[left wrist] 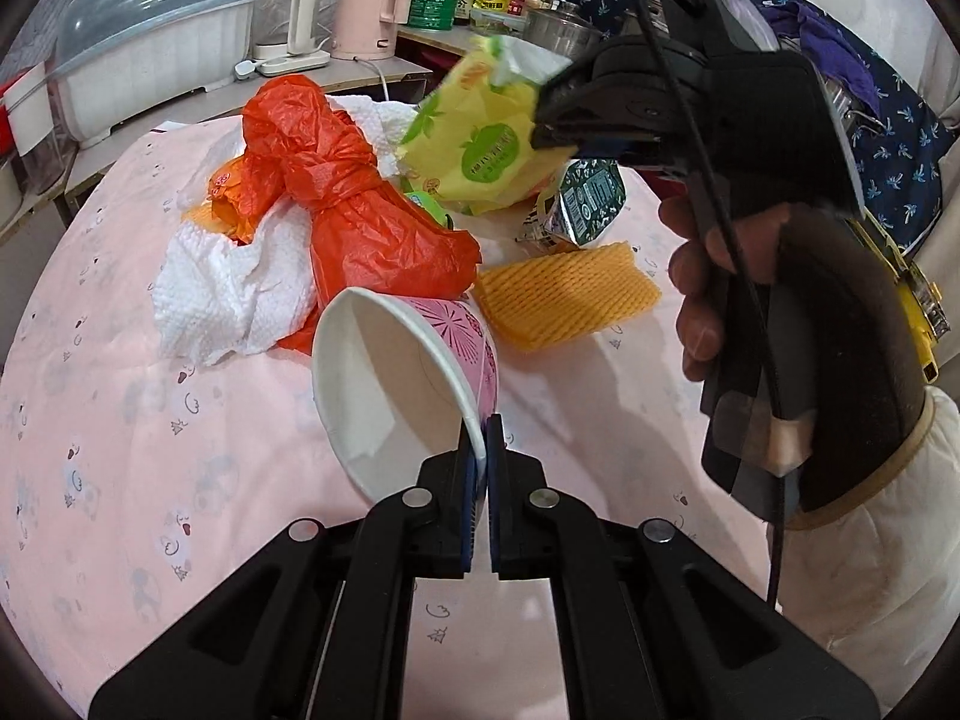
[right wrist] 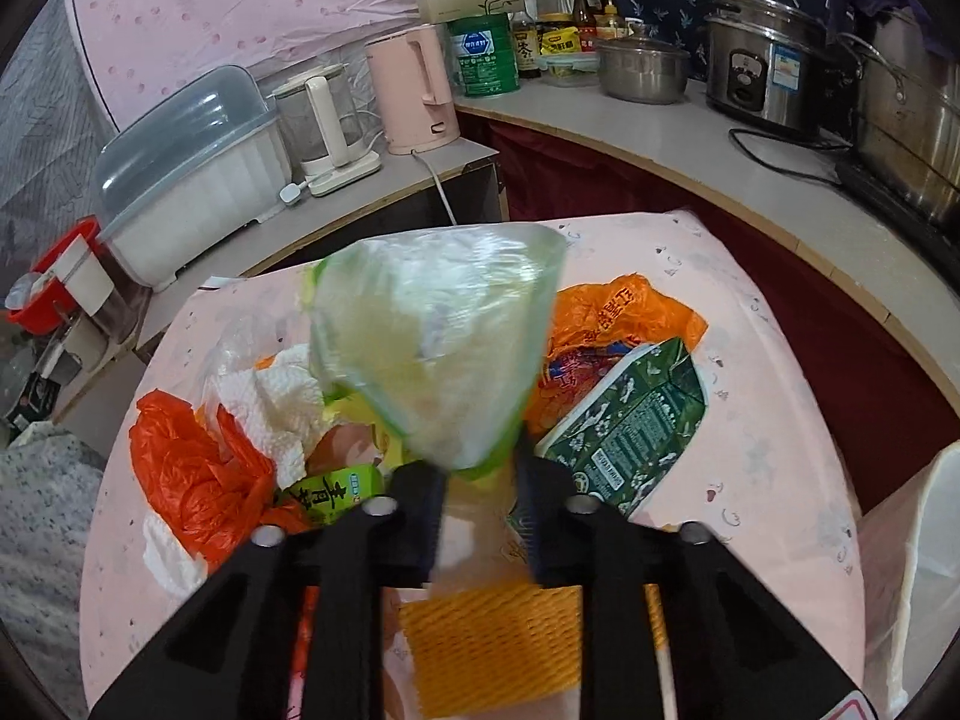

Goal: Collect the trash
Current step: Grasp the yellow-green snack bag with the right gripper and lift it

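I am pinching the rim of a pink-patterned paper cup in my left gripper, its fingers nearly shut on the cup wall, tipping the mouth sideways, probably so it can be carried off as one piece. My right gripper is gripping a yellow-green plastic wrapper by one end, fingers partly closed around it, lifting it clear of the pile. The remaining trash is lying on the pink table: an orange plastic bag and white paper towel at ten o'clock of the cup, yellow foam netting at two o'clock, a green carton beyond it.
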Tool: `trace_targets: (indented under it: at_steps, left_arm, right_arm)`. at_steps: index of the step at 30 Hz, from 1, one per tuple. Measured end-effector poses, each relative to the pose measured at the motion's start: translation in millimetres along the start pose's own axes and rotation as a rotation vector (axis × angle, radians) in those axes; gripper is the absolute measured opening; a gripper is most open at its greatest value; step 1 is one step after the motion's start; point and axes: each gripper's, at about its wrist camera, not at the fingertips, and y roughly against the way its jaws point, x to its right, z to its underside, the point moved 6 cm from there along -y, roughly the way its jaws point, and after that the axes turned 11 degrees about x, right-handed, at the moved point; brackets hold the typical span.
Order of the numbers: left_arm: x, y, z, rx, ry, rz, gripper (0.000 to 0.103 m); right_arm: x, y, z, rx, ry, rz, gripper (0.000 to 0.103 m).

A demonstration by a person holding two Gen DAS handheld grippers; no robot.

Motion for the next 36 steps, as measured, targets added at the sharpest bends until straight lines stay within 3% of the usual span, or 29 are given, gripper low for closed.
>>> trace_targets:
  at_steps: [4, 10, 21, 36]
  left_arm:
    - [1.4, 0.9, -7.2, 0.012, 0.002, 0.001, 0.003]
    - [11.4, 10.2, -18.4, 0.052, -0.019, 0.001, 0.003]
    - [61.2, 35.5, -23.8, 0.099, -0.088, 0.041, 0.002]
    - [124.9, 56.4, -26.9, 0.129, -0.175, 0.114, 0.002]
  right_arm:
    - [1.8, 17.7, -0.3, 0.038, 0.012, 0.006, 0.003]
    - [16.2, 76.5, 4.8, 0.095, 0.004, 0.012, 0.001]
    - [64.6, 188.7, 8.1, 0.232, -0.057, 0.070, 0.001]
    - [120.3, 254.1, 3.7, 0.338, -0.182, 0.088, 0.001]
